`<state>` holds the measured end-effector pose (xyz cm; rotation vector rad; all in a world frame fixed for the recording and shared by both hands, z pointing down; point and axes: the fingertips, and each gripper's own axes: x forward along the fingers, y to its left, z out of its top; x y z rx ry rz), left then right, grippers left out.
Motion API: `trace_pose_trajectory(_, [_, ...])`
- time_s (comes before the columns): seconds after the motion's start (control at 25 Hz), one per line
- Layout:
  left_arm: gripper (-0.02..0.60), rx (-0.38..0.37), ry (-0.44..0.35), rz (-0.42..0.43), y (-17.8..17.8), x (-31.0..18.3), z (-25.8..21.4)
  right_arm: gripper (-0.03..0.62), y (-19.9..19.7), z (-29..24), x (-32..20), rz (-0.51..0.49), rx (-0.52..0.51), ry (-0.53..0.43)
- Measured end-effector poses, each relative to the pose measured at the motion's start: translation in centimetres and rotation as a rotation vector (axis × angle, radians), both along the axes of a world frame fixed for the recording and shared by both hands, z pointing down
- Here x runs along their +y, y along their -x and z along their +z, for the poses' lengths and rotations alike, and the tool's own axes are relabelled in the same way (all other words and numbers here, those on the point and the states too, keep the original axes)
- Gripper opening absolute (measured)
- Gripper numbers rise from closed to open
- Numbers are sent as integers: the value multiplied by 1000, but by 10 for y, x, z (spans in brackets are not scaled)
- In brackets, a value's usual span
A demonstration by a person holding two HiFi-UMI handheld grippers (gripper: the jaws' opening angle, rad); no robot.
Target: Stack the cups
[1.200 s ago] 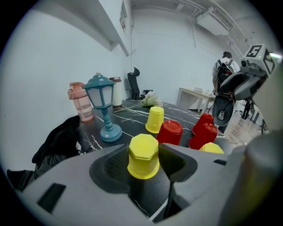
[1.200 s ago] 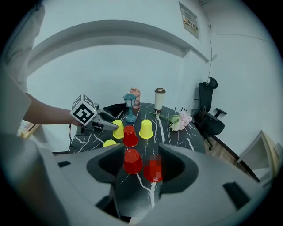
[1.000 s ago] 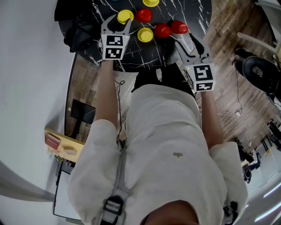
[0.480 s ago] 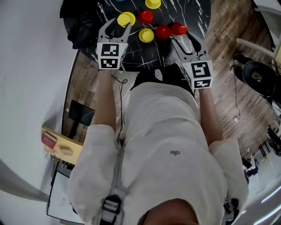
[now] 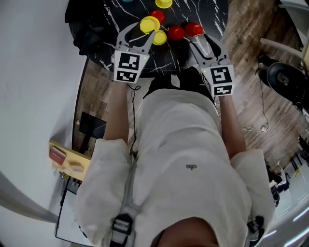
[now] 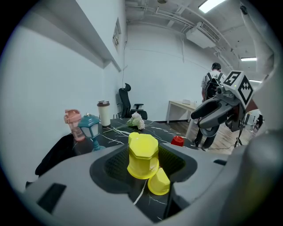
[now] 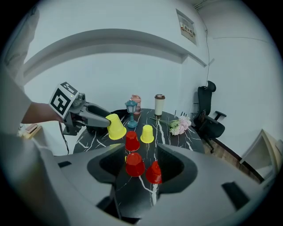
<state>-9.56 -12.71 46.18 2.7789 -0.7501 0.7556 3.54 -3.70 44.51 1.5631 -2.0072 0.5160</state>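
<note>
Up goes the left gripper (image 5: 140, 32), clamped on a yellow cup (image 6: 142, 154), while the right gripper (image 7: 142, 171) gapes open by two red cups (image 7: 134, 164).

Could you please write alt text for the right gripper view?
The left gripper holds a yellow cup mouth down above a black marble table. Two red cups stand ahead of the right gripper's open jaws, another red cup and a yellow one beyond.

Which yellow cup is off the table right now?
The yellow cup clamped in the left gripper, tilted, clear above the black table. The nearer yellow cup and the far yellow cup sit on it.
</note>
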Motion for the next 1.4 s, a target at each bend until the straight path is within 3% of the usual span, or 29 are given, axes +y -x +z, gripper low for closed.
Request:
trace_pose_trajectory(0.28, [209, -12, 6, 89, -26, 18, -1, 230, -12, 0, 7, 41, -10, -3])
trace_pose_trajectory(0.64, [209, -92, 2, 229, -47, 46, 16, 229, -20, 3, 15, 68, -21, 4])
trace_pose_trajectory(0.92, [209, -96, 34, 246, -53, 56, 21, 228, -25, 5, 19, 79, -36, 9])
trace_pose_trajectory(1.4, [209, -140, 16, 279, -56, 64, 29, 227, -27, 4, 21, 75, -45, 3])
